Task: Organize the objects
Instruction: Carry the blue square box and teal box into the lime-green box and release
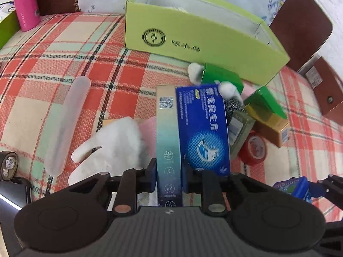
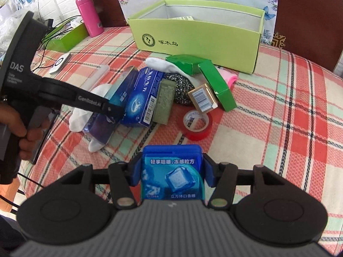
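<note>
Clamped in our right gripper (image 2: 172,174), a blue gum box (image 2: 172,175) sits between its pads; our left gripper (image 1: 168,175) pinches a tall teal carton (image 1: 167,128) beside the pile.

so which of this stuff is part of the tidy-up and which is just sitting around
Part of the job:
- teal box, clamped in the left gripper
- blue gum box, in the right gripper
- lime green box, open
- red tape roll

Lying about:
- pink bottle
- chair back
</note>
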{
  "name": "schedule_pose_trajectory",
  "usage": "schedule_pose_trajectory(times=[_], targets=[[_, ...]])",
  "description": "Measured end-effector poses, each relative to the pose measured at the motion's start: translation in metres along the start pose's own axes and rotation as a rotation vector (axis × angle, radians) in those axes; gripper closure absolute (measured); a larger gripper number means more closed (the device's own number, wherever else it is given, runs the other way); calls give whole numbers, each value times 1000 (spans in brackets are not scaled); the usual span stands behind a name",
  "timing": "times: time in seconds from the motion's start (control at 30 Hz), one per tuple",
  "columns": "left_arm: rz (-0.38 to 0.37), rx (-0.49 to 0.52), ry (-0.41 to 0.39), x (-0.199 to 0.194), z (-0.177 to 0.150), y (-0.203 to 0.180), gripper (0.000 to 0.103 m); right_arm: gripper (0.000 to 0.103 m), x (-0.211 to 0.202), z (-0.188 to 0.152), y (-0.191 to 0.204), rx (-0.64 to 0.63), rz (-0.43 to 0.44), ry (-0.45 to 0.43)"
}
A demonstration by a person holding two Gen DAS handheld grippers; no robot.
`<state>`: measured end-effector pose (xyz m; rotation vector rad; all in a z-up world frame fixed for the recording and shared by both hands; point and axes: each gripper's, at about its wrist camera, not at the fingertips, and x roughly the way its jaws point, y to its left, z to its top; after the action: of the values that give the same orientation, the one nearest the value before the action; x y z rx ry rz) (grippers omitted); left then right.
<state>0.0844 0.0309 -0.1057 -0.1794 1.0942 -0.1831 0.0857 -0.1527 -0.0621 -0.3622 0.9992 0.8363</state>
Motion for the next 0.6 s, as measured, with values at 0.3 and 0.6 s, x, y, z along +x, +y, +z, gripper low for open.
schedule_pose_trajectory(times=[0.3,0.6], targets=[[-50,-22,-179,-65,15,0,81,48,-26,16,-2,18,18,-97],[-142,-20,-323,-104,64,-16,81,48,-55,73,-9,9,17,-269]])
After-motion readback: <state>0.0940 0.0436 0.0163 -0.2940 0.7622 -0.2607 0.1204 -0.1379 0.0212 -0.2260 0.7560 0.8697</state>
